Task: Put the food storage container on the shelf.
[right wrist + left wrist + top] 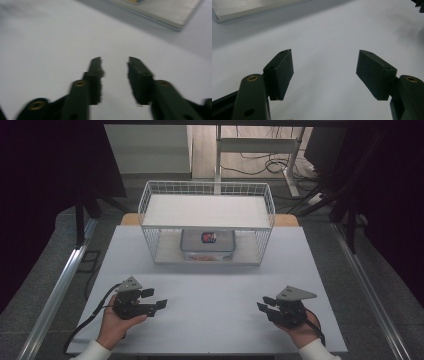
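Lying crosswise — container [207, 244] — lid up

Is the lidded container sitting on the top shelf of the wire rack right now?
No: in the high view the container sits on the lower shelf of the wire rack, under the white top shelf.

Near half of table [215, 320] is bare btwn left gripper [156, 299] & right gripper [264, 303], free passage across. Far side blocked by wire rack [207, 222]: mesh at left/right ends, shelf on top; front open, but lidded container [207, 244] sits mid lower shelf, gaps either side.
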The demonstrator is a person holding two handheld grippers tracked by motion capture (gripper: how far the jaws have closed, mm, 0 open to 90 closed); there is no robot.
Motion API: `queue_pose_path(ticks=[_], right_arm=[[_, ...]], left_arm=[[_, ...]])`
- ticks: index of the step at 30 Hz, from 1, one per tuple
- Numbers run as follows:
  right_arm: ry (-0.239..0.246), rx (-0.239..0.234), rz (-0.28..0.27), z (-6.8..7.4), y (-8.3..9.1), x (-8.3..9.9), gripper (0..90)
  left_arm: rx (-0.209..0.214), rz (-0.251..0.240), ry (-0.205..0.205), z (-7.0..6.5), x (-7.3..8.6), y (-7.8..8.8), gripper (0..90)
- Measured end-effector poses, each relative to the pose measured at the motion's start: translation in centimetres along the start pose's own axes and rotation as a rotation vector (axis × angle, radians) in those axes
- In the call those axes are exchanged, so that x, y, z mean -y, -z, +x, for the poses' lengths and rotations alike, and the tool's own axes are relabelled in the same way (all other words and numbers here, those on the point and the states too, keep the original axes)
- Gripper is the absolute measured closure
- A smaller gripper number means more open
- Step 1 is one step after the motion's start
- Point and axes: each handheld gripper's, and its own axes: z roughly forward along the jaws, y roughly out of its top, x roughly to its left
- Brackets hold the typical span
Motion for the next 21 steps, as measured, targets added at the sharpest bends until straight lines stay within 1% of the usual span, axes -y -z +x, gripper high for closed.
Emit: queue_pose_path(ticks=[1, 2, 3, 6, 9, 10, 13, 16, 19, 21], right_arm=[[-0.011, 0.009, -0.01, -0.1, 0.3, 0.3, 48.4], [-0.022, 0.009, -0.014, -0.1, 0.6, 0.4, 42.0], [-0.026, 0.017, -0.019, -0.1, 0.8, 0.6, 38.1], [-0.011, 0.022, -0.027, -0.4, 1.1, 0.9, 31.2], [-0.038, 0.021, -0.032, -1.1, 0.8, 1.1, 30.5], [-0.045, 0.029, -0.034, -1.3, 0.7, 1.1, 30.5], [-0.06, 0.029, -0.049, -1.6, 0.7, 1.1, 30.1], [-0.058, 0.037, -0.06, -1.7, 0.9, 1.0, 28.5], [-0.051, 0.044, -0.05, -1.6, 0.8, 1.2, 26.9], [-0.05, 0.051, -0.053, -1.5, 1.0, 1.3, 26.7]], left_arm=[[-0.005, 0.002, -0.004, -0.1, 0.1, 0.0, 29.2], [-0.009, 0.003, -0.008, -0.1, 0.1, 0.1, 29.2], [-0.011, 0.004, -0.011, -0.2, 0.2, 0.1, 29.1], [-0.014, 0.002, -0.021, -0.3, 0.2, 0.2, 28.4], [-0.019, -0.002, -0.03, -0.2, 0.2, 0.2, 28.2], [-0.02, -0.003, -0.033, -0.2, 0.2, 0.2, 28.0], [-0.024, -0.006, -0.039, -0.2, 0.2, 0.3, 28.0], [-0.026, -0.01, -0.042, -0.1, 0.2, 0.4, 28.0], [-0.014, -0.023, -0.02, 0.2, -0.1, 0.3, 28.0], [-0.016, -0.021, -0.019, 0.3, -0.2, 0.1, 28.1]])
